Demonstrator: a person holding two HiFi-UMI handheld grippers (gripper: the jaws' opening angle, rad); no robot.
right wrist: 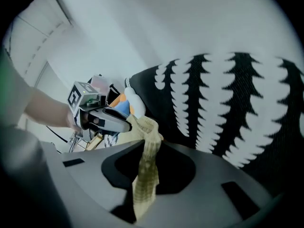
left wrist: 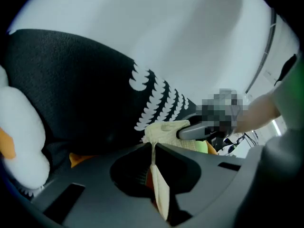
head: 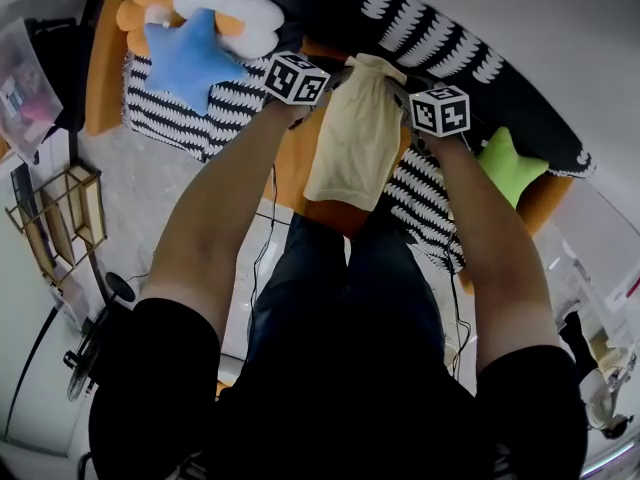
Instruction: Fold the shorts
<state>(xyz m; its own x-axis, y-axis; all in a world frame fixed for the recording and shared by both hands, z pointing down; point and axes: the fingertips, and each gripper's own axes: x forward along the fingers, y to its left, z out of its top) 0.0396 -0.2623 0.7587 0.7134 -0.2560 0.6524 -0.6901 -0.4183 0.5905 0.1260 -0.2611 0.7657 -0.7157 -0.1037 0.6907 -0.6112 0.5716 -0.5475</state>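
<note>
The head view shows the cream shorts (head: 355,133) hanging between both forearms, over an orange surface (head: 288,173), held up by their far edge. Only the gripper views show the grip: left tongs (left wrist: 153,151) and right tongs (right wrist: 146,148) are each clamped on a fold of the fabric.

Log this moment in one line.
left gripper: shut on shorts | right gripper: shut on shorts | shorts: hanging between both grippers

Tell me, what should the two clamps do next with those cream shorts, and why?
Probably lower the shorts flat onto the orange surface: the left gripper and right gripper each pinch its top edge, and it hangs bunched in the air.
</note>
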